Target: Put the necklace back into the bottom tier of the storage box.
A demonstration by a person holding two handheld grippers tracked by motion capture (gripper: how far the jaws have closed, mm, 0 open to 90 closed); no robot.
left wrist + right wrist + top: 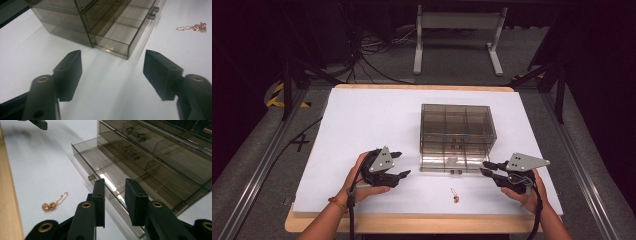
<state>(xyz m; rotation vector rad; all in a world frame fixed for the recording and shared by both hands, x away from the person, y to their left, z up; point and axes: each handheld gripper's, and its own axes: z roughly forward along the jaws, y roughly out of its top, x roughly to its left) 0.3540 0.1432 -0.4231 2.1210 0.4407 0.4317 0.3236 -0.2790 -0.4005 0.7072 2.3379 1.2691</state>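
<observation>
A smoky clear drawer box stands on the white sheet, right of centre. Its bottom drawer is pulled out a little and its compartments look empty. A small gold chain lies on the sheet in front of the box, between the two hands. My left gripper is to the left of the box's front corner, open, and in the left gripper view nothing is between its jaws. My right gripper is at the drawer's right front corner. Its jaws stand a little apart with nothing in them.
The white sheet covers a wooden tabletop whose edge runs along the front. In the right gripper view the left gripper's tip shows at the top left. Behind the table are a white stand and floor cables.
</observation>
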